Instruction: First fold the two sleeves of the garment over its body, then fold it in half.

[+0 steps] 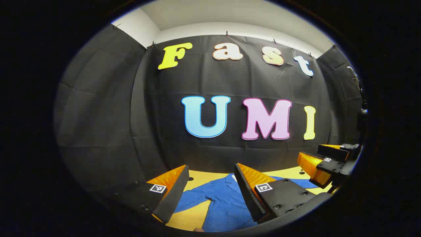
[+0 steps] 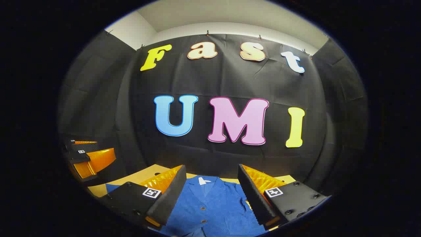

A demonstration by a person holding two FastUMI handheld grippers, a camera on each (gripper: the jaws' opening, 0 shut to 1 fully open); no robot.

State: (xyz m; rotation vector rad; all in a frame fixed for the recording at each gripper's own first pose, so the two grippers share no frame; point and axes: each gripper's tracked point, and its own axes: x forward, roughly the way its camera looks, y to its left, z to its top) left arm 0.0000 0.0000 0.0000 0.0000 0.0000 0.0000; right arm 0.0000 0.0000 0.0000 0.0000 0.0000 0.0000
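Blue garment (image 2: 210, 204) spread on a yellow surface (image 1: 194, 219), with both tools raised above it and released.

In the left gripper view, the left tool (image 1: 212, 189) stands at the bottom centre of the frame with its two fingers wide apart and nothing between them; the garment lies below, one sleeve (image 1: 192, 199) stretched out toward the lower left over the surface. The right tool (image 1: 320, 166) appears at the right edge of that frame, clear of the cloth, its jaws parted. In the right gripper view, the right tool's fingers frame the garment's collar (image 2: 205, 181) and buttoned front at the bottom centre, without touching it. The left tool shows at the left edge of that frame, above the surface.
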